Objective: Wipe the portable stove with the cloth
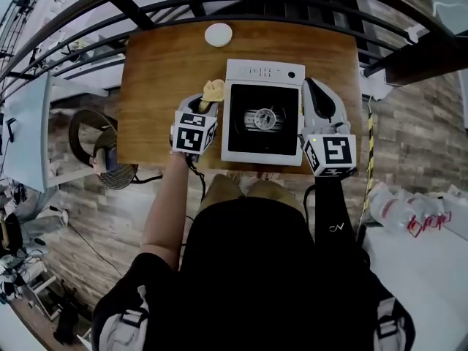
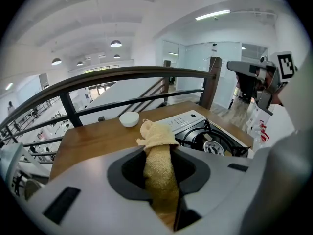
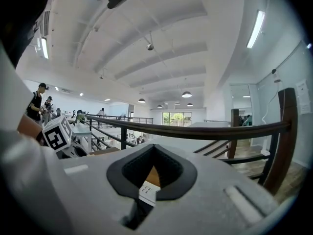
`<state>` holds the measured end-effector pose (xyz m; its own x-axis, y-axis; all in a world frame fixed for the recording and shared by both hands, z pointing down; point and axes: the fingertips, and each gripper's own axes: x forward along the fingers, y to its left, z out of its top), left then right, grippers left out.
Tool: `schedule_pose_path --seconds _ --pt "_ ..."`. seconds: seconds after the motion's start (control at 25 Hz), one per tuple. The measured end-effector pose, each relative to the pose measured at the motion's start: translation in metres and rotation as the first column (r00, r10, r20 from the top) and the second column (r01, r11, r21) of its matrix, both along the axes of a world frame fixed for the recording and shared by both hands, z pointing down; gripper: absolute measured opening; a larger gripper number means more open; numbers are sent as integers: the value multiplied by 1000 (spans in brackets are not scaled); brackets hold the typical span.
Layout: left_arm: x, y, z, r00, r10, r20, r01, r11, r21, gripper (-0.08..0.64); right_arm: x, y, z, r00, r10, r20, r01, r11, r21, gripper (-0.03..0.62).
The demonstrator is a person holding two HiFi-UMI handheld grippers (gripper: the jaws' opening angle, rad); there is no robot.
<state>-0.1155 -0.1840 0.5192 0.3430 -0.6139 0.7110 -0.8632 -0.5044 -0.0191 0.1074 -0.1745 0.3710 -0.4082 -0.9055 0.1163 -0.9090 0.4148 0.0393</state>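
Yellow cloth (image 2: 159,168) in left gripper (image 1: 206,102), just beside stove (image 1: 263,72) edge.

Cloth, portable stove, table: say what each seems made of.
The cloth looks like coarse woven fabric, tan and matte; its open weave shows. The portable stove is likely painted sheet metal: white casing, glossy black top panel. The table is wood or wood-look laminate, with brown streaked grain.

Left gripper (image 1: 209,98), right gripper (image 1: 314,86): grey shells, black jaw recesses, black-white marker cubes (image 1: 194,131). Black cable (image 1: 197,174) below left gripper. Wearer: black top (image 1: 248,269), tan trousers (image 1: 223,189).
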Motion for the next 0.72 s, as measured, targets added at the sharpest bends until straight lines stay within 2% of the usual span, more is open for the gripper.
schedule_pose_path --seconds 0.16,0.28,0.36,0.48,0.72 --pt "3 -3 -9 997 60 -42 -59 998 13 91 -3 9 -3 996 84 -29 -84 996 -12 3" --pt "33 -5 -16 983 166 -82 -163 986 40 91 -3 25 1 989 144 -39 -145 989 -15 3" --pt "63 -1 -20 961 251 -114 -246 968 58 91 0 40 6 981 190 -44 -191 981 -24 3" --pt "115 8 -27 912 379 -159 -367 925 98 91 10 59 11 964 262 -55 -264 964 -36 3" --pt "220 49 -33 795 578 -186 -561 816 139 91 58 97 9 919 390 -63 -393 919 -42 3"
